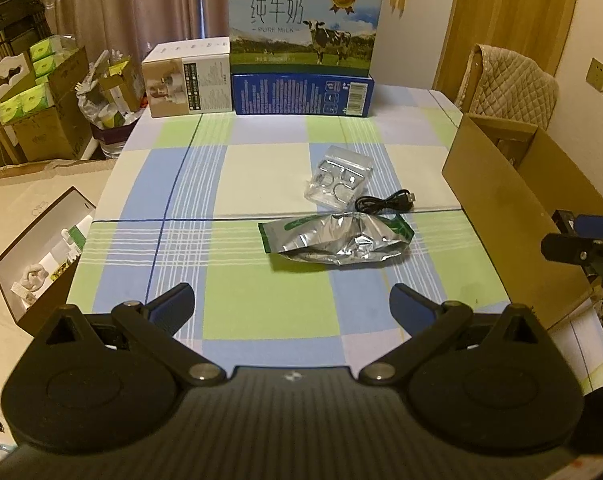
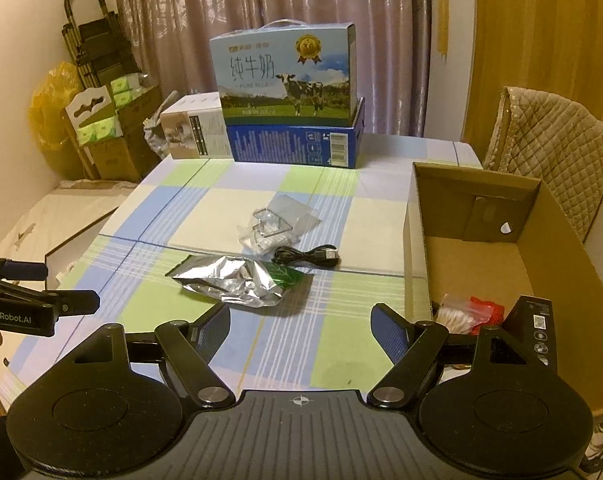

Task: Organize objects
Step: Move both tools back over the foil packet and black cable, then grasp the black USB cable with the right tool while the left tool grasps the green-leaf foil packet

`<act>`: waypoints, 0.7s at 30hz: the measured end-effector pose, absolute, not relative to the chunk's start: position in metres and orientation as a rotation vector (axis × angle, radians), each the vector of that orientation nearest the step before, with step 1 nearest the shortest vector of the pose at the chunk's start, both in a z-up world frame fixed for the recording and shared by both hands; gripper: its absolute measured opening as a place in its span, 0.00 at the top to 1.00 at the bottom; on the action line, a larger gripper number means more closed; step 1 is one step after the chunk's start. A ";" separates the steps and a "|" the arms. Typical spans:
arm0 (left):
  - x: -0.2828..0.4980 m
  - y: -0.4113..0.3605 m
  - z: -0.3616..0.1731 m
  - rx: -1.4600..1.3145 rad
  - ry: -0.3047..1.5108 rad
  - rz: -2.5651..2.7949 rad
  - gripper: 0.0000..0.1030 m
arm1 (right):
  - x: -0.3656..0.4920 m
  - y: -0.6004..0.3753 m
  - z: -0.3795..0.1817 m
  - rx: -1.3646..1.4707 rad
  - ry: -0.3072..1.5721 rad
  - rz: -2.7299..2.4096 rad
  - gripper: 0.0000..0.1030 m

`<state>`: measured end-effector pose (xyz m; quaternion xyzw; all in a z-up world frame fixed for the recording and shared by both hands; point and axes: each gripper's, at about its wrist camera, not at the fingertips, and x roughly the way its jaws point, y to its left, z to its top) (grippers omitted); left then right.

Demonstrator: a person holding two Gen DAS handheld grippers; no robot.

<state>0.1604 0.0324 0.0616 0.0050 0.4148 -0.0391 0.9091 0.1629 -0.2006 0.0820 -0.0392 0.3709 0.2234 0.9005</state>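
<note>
Grippers: left gripper (image 1: 291, 306) jaws apart, empty; right gripper (image 2: 299, 326) jaws apart, empty. Foil pouch (image 1: 337, 240), black cable (image 1: 385, 203), clear plastic packet (image 1: 337, 178) on checked tablecloth (image 1: 261, 312). Cardboard box (image 2: 481, 256) beside.

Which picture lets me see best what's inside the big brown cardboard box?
The right wrist view. It looks down into the open brown cardboard box, showing its floor with a clear bag of pale sticks, a red packet and a black box. The left wrist view shows mainly the box's outer wall, hardly any inside.
</note>
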 end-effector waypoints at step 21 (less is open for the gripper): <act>0.220 -0.011 0.016 0.578 0.857 -0.455 0.01 | 0.219 -0.170 0.042 -0.436 0.810 0.618 0.28</act>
